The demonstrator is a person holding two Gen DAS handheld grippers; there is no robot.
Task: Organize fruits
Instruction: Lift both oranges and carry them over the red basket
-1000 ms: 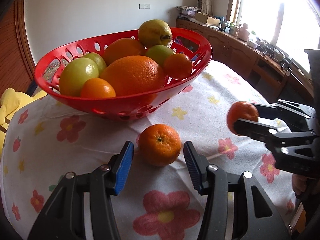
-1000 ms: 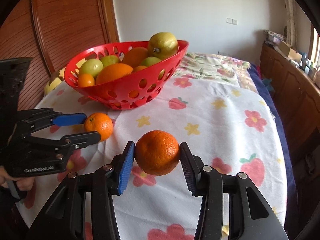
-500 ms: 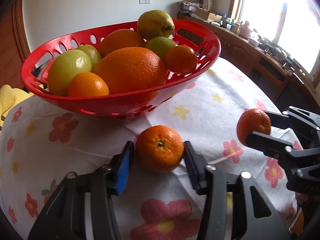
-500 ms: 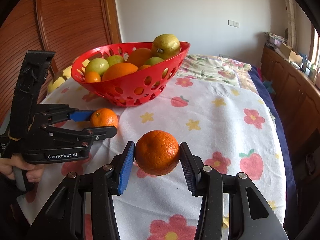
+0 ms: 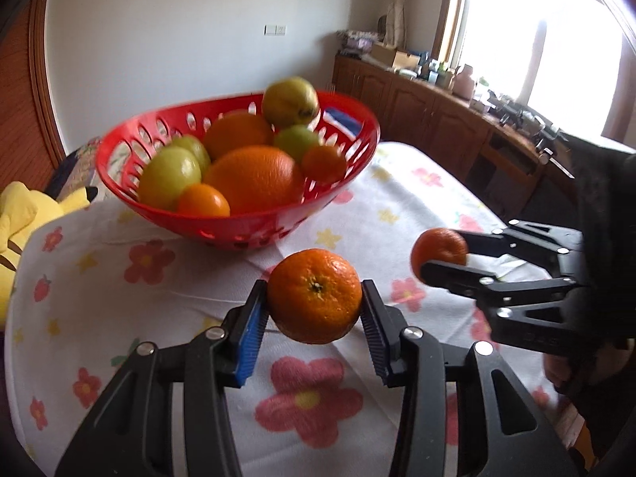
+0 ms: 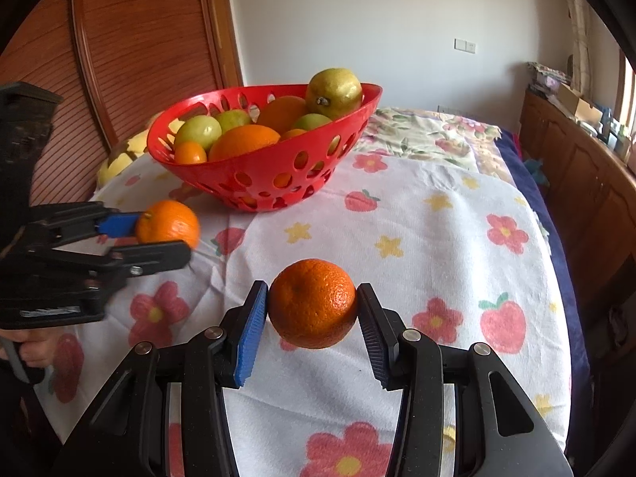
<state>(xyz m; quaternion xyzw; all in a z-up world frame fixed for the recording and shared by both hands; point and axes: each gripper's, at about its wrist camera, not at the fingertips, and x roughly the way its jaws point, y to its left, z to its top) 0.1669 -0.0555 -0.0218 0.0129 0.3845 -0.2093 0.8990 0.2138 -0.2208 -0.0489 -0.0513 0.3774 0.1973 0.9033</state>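
left wrist view shows the left gripper (image 5: 314, 310) pinching a mandarin (image 5: 314, 296) across its middle, both pads pressed against the rind, the stem dimple facing the camera. the fruit looks lifted clear of the cloth (image 5: 167, 302), though the gap under it is hard to judge. off to the right, the right gripper (image 5: 441, 258) pinches a second mandarin (image 5: 437, 248) the same way, also held above the flowered cloth. the red basket (image 5: 238, 226) sits just beyond, already piled with oranges, green fruit and a yellowish one on top.

right wrist view confirms it: the right gripper (image 6: 314, 310) has its pads tight on both sides of its mandarin (image 6: 313, 303), with the left gripper (image 6: 159, 238) and its fruit (image 6: 169, 224) low at the left, near the basket (image 6: 278, 183).

a mandarin this size is probably light, round and a bit soft; the rind gives under pressure, so a firm squeeze could bruise or split it, and a loose one could let it roll out between the pads. holding at the widest part, as now, seems safest. the pile in the basket is high and sloped, so a dropped fruit might roll off; setting each one into a low gap near the rim looks wiser.
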